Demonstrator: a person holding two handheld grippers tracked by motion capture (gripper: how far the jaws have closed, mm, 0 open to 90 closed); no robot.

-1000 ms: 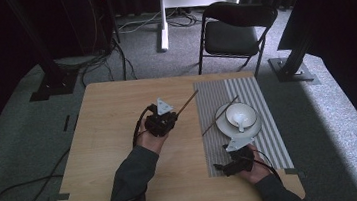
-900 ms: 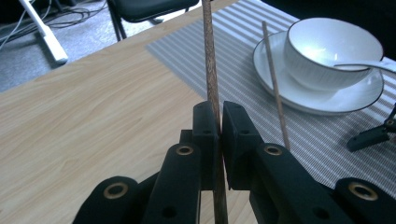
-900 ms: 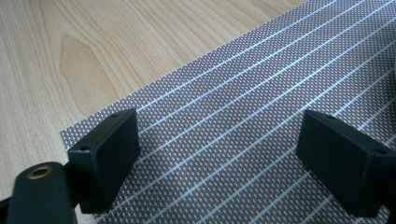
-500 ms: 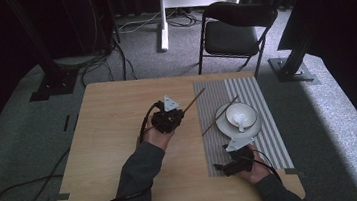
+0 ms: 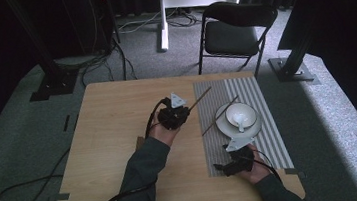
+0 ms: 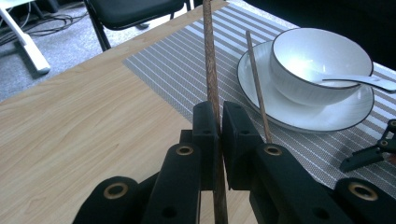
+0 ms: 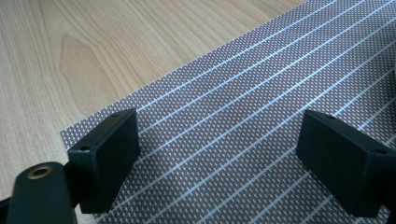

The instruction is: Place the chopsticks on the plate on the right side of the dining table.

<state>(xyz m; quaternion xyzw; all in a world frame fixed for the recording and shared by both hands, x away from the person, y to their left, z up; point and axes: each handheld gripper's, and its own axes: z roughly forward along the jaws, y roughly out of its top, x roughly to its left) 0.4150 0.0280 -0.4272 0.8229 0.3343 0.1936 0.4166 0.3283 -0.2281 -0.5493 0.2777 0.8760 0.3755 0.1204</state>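
We are holding one chopstick [image 6: 211, 70] tight in our left gripper [image 6: 218, 122], just over the striped mat [image 5: 262, 101]. It could bump the bowl [image 6: 317, 65] and other chopstick [image 6: 256, 79]. Our right gripper [image 7: 219, 158] is wide open, holding nothing.

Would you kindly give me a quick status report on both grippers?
Left gripper shut on one chopstick. Right gripper open, empty, over the striped placemat. Second chopstick leans on the plate rim. Nothing in the way.
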